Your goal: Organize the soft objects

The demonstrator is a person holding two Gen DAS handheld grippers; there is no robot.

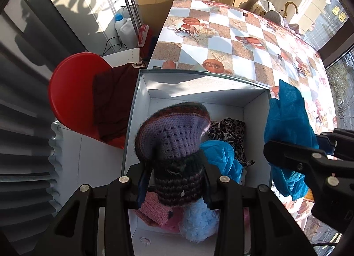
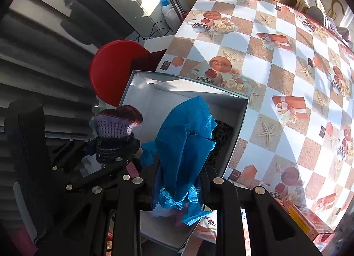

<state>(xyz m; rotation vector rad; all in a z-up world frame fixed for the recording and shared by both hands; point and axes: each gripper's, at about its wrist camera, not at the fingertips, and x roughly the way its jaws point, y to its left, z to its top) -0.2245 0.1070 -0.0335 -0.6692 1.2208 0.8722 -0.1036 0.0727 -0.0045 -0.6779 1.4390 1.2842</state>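
Soft things are being gathered into the open white cardboard box [image 1: 254,110], which sits at the near edge of the checkered oilcloth-covered table [image 1: 243,41]; a leopard-print fabric piece [image 1: 230,132], a fluffy pale blue item [image 1: 199,222] and a pink knitted piece [image 1: 152,211] already lie inside. Both tools are loaded. The right gripper [image 2: 177,192] is clamped on a crinkly blue non-woven cloth [image 2: 183,141], which stands bunched above the box's right side. The left gripper [image 1: 174,185] pinches the dark cuff of a purple-and-maroon crocheted wool hat [image 1: 170,132], held over the box's left half. To do this well, I judge each should be lowered well below the rim before the jaws part (the cloth looks light and may drift), the hat going toward the bare far-left floor of the box.
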